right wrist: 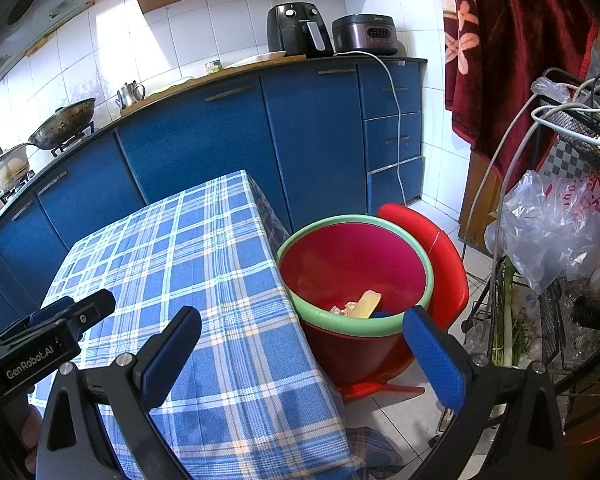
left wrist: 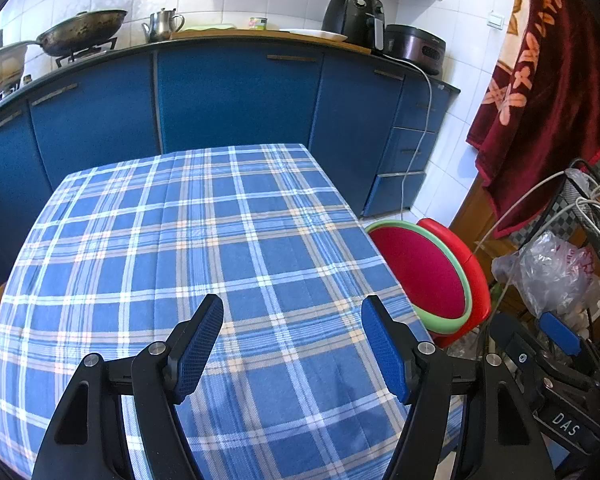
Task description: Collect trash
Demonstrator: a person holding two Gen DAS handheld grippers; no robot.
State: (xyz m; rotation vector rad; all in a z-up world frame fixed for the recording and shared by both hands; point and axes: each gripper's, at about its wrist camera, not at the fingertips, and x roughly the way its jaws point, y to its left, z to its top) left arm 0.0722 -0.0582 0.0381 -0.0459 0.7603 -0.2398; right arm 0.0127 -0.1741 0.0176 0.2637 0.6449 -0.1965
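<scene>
A red bin with a green rim (right wrist: 356, 276) stands on the floor against the table's right side; it also shows in the left wrist view (left wrist: 424, 272). Trash lies at its bottom: a yellow peel-like piece (right wrist: 366, 304) and crumpled scraps (right wrist: 342, 309). My left gripper (left wrist: 292, 346) is open and empty above the blue checked tablecloth (left wrist: 180, 240). My right gripper (right wrist: 300, 356) is open and empty, over the table's right edge near the bin. The left gripper (right wrist: 60, 320) also shows at the left of the right wrist view.
Blue kitchen cabinets (right wrist: 220, 148) run behind the table, with a wok (left wrist: 82, 32), kettle (left wrist: 162, 24), air fryer (right wrist: 298, 28) and cooker (right wrist: 364, 34) on the counter. A wire rack with plastic bags (right wrist: 556, 224) and cables stands at the right. A red towel (right wrist: 508, 40) hangs above.
</scene>
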